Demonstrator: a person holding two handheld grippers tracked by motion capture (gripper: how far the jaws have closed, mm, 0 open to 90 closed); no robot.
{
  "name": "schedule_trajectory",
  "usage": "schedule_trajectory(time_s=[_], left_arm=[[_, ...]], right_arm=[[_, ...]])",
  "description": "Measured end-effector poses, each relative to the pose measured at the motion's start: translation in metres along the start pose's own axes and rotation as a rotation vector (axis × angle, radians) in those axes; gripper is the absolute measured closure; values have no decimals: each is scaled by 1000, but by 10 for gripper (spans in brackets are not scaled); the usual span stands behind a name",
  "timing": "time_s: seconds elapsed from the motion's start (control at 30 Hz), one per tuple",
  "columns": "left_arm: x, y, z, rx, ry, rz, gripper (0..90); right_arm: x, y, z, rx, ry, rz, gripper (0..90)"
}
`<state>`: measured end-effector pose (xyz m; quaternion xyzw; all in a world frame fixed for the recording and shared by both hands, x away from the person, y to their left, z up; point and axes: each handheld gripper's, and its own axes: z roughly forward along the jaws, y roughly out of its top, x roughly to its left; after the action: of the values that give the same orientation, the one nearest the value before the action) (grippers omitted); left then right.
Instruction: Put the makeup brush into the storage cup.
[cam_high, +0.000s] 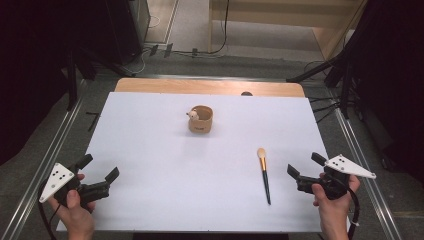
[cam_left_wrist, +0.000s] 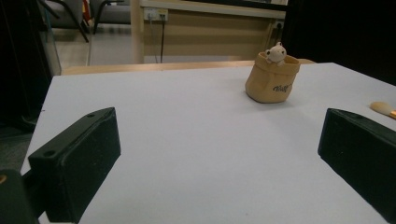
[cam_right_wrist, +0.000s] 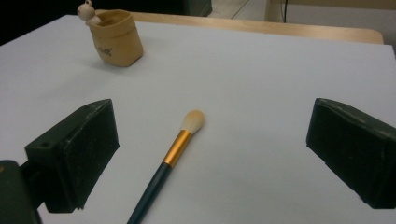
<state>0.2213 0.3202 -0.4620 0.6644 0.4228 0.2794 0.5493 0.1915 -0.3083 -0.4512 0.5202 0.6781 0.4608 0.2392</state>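
1. Two claws, left claw (cam_high: 103, 169) and right claw (cam_high: 306, 165), both jaws apart, empty, parked at near corners.
2. Brush (cam_high: 264, 173) flat on counter (cam_high: 165, 165), just beside right claw, likely its pick.
3. Pouch (cam_high: 201, 119) upright mid-counter, mouth up, likely the drop spot.

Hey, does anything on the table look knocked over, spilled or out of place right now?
Nothing stands out. The tan pouch holder stands upright near the middle of the white sheet, and the makeup brush lies flat, apart from it. Both the left gripper and the right gripper are open and empty.
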Motion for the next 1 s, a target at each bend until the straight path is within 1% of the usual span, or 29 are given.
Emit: schedule_trajectory(time_s=[0.17, 0.37, 0.47, 0.5, 0.53, 0.57, 0.6, 0.67, 0.77, 0.8, 0.87, 0.9, 0.97, 1.0], left_arm=[[0, 1, -1, -5, -4, 1, 0], [1, 1, -1, -7, -4, 1, 0], [1, 1, -2, -6, -4, 1, 0], [0, 1, -2, -4, -3, 1, 0], [0, 1, -2, -4, -3, 1, 0], [0, 1, -1, -6, -6, -2, 0], [-1, 1, -1, -5, -7, 0, 0], [-1, 2, -1, -1, -9, 3, 0], [-3, 2, -1, -1, -8, 4, 0], [-3, 2, 0, -1, -10, 6, 0], [-4, 1, 0, 4, -10, 10, 0], [-4, 1, 0, 4, -11, 14, 0], [-4, 1, 1, 6, -10, 15, 0], [-4, 1, 1, 5, -11, 14, 0]], right_arm=[[8, 7, 10, 43, -16, -8, 65], [13, 13, 18, 70, -8, -19, 70], [17, 18, 23, 96, -3, -24, 70], [20, 20, 26, 117, -24, -44, 77], [20, 20, 26, 117, -24, -44, 77], [21, 21, 27, 119, -37, -53, 97], [22, 24, 28, 129, -46, -44, 142], [22, 25, 29, 130, -48, -39, 142], [24, 31, 32, 153, -52, -50, 142], [24, 31, 32, 153, -52, -50, 142], [24, 34, 35, 169, -46, -55, 144], [24, 35, 38, 186, -50, -48, 151], [24, 36, 40, 192, -50, -49, 151], [24, 37, 44, 220, -53, -47, 151]])
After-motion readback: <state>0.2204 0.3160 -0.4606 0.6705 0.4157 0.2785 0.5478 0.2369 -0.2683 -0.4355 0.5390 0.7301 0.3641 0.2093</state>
